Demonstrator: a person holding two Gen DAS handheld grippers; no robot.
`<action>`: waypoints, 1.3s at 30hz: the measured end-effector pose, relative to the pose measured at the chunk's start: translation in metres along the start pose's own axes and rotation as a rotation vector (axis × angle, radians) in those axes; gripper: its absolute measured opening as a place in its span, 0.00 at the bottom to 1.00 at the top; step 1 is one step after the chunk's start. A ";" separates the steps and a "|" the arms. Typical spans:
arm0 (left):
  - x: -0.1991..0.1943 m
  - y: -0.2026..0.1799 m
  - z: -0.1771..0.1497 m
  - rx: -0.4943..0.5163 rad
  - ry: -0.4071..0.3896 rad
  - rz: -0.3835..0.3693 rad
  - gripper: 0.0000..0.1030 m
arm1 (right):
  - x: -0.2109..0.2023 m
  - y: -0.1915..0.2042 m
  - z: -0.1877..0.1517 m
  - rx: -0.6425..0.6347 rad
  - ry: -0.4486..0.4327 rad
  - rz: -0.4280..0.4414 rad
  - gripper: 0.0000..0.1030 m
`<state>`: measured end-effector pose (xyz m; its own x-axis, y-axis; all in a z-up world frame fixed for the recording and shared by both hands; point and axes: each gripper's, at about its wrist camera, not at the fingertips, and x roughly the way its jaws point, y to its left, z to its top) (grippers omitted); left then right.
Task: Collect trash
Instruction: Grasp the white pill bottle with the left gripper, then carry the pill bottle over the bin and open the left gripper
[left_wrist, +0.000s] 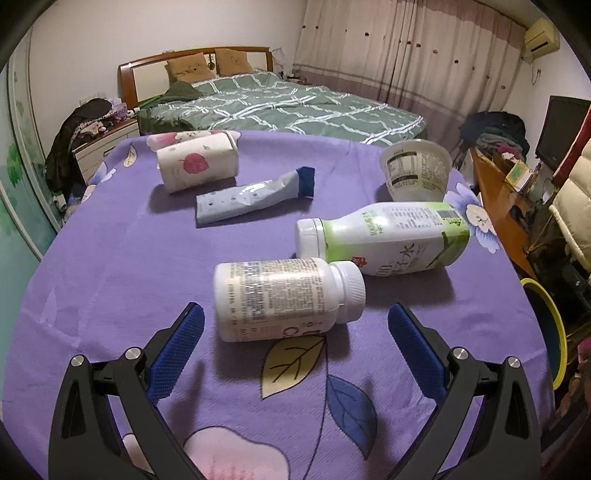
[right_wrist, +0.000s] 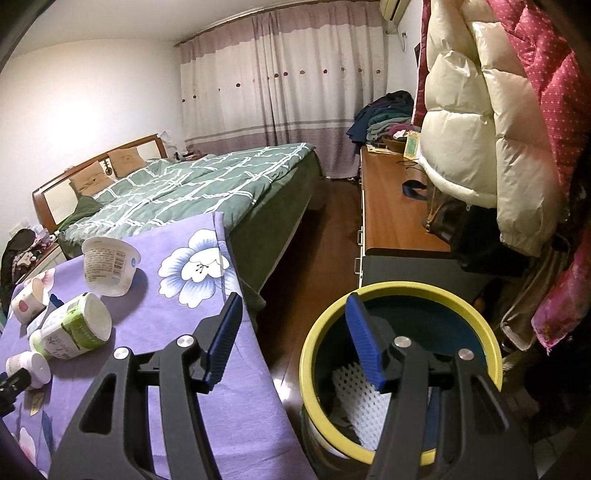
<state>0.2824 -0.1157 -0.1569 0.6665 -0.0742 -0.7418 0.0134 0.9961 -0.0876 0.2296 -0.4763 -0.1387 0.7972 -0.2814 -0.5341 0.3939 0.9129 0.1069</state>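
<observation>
On the counter (left_wrist: 110, 258), which is covered with a purple flowered cloth, lie five pieces of trash: two bottles, two cups and one tube. The pill bottle (left_wrist: 284, 297) with a white cap lies on its side, nearest to the left gripper (left_wrist: 295, 325); its label is dense small print that I cannot read. Just behind it lies the green-and-white drink bottle (left_wrist: 384, 238), also on its side, with Chinese characters and the figures "00" visible. The clear yogurt cup (left_wrist: 417, 170) shows a nutrition table and a barcode. The paper cup (left_wrist: 197, 162) carries a pink leaf print, and the flattened tube (left_wrist: 255, 199) lies beside it.

The left fingers are spread wide, empty, on both sides of the pill bottle without touching it. The right gripper (right_wrist: 291, 332) hangs over the yellow-rimmed bin (right_wrist: 491, 354) beside the counter, fingers apart and holding nothing. One white perforated piece (right_wrist: 354, 387) lies inside the bin.
</observation>
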 end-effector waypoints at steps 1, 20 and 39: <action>0.002 -0.001 0.000 0.000 0.004 0.005 0.95 | 0.001 -0.001 0.000 0.002 0.003 0.003 0.54; 0.019 0.003 0.004 -0.040 0.044 0.038 0.83 | 0.002 -0.002 -0.001 0.009 0.007 0.021 0.56; -0.025 -0.178 0.000 0.263 0.041 -0.254 0.83 | -0.056 -0.106 -0.022 0.093 0.016 -0.041 0.62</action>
<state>0.2632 -0.2910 -0.1230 0.5866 -0.3175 -0.7451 0.3697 0.9235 -0.1025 0.1336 -0.5505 -0.1385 0.7722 -0.3127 -0.5531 0.4678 0.8689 0.1619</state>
